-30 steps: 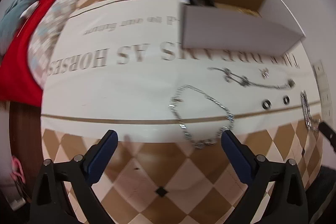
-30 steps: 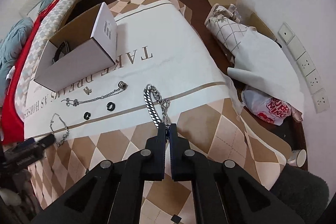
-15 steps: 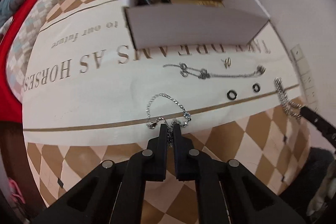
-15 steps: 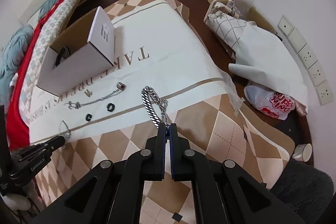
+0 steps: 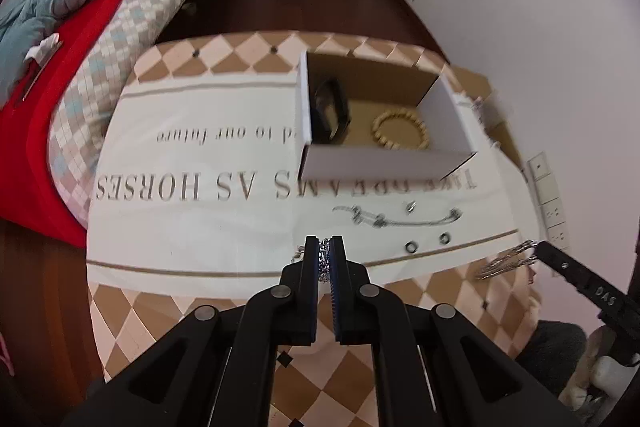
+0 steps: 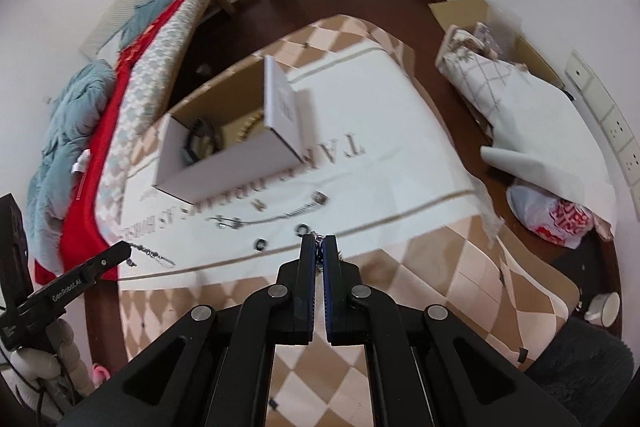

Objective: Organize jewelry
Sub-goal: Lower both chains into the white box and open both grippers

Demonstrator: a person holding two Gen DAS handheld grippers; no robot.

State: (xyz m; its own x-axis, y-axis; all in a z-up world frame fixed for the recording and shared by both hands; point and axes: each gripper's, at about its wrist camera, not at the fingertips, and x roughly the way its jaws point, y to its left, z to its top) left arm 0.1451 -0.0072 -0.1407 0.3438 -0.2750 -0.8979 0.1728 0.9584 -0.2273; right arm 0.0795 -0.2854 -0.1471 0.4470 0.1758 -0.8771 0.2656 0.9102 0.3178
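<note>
My left gripper (image 5: 324,251) is shut on a thin silver chain (image 5: 323,261), lifted above the cloth; the chain also hangs from it in the right wrist view (image 6: 150,253). My right gripper (image 6: 319,247) is shut on a thick silver chain (image 5: 505,261), seen dangling in the left wrist view. A white cardboard box (image 5: 384,163) stands open on the white cloth (image 5: 224,227), holding a black band (image 5: 332,109) and a beaded bracelet (image 5: 401,130). A long thin chain (image 5: 396,218), two dark rings (image 5: 411,247) and a small clasp (image 5: 409,206) lie in front of the box.
A bed with red and blue bedding (image 5: 60,7) lies to the left. Wall sockets (image 5: 550,187) are at the right. A padded bag and sheet (image 6: 516,99) and a red printed plastic bag (image 6: 560,219) lie on the floor right of the table. A cup (image 6: 604,309) stands there too.
My left gripper closed on the thin silver chain and lifted it off the cloth. My right gripper rose with the thick chain. Both views pulled back and up.
</note>
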